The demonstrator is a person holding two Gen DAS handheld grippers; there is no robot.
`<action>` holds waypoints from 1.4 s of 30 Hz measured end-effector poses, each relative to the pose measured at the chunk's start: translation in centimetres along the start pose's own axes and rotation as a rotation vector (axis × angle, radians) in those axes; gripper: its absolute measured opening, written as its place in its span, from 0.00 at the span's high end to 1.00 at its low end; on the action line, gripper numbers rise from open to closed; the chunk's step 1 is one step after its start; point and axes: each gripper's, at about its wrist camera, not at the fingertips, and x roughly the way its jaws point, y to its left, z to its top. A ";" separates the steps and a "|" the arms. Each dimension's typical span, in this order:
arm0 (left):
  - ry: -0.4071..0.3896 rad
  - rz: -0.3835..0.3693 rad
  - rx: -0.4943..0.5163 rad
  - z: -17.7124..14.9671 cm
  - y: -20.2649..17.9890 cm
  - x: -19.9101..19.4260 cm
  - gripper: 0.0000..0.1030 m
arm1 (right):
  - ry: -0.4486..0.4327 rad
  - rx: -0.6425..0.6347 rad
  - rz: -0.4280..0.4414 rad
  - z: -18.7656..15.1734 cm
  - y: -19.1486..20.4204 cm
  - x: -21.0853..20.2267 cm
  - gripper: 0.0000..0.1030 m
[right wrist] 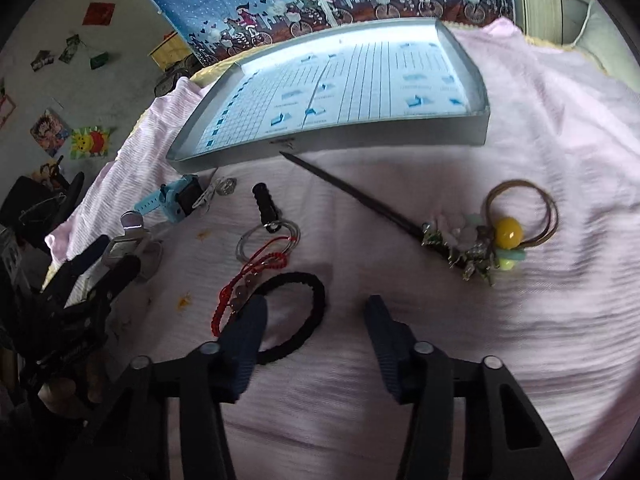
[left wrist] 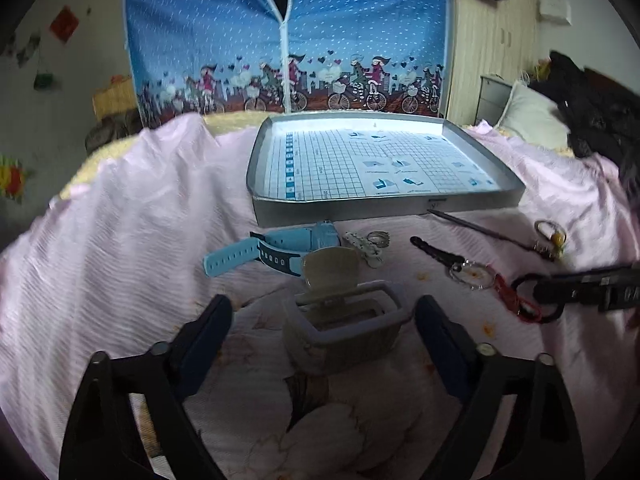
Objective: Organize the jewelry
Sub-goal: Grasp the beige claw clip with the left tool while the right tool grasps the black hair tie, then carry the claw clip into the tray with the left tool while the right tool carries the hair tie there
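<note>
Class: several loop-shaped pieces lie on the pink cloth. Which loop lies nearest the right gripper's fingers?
The black hair tie: its ring runs under the right gripper's left finger, while the red cord and yellow-beaded loop lie farther off.

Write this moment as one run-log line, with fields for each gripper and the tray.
left gripper: open, around grey hair claw clip | right gripper: open, over black hair tie | tray: empty

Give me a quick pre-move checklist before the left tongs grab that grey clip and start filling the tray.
1. Left tongs open: ok, fingers wide apart.
2. Grey hair clip between the fingers: ok, centred, not yet touched.
3. Right tongs open and empty: ok.
4. Metal tray ready: ok, nothing lies in it.
5. Neighbours apart from the clip: cannot tell; blue watch lies close behind it.
6. Black hair tie free of the right tongs: not ok, one finger overlaps it.
</note>
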 end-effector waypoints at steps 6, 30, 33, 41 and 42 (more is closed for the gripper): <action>0.061 -0.018 0.004 -0.2 0.3 1.0 0.34 | 0.019 0.012 0.017 -0.1 0.2 0.6 0.70; -0.035 -0.037 -0.057 -1.9 -2.1 -2.4 0.44 | -0.064 -0.052 0.038 -0.6 1.5 -1.0 0.94; -0.043 -0.043 -0.063 -1.8 -2.8 -2.9 0.44 | -0.098 -0.047 0.047 -0.5 1.6 -1.7 0.94; -0.105 -0.026 -0.091 0.0 -4.8 -3.3 0.45 | -0.211 -0.040 0.054 0.1 2.1 -4.2 0.94; -0.110 -0.021 -0.088 0.2 -4.8 -3.4 0.45 | -0.226 -0.039 0.051 0.4 2.0 -4.4 0.94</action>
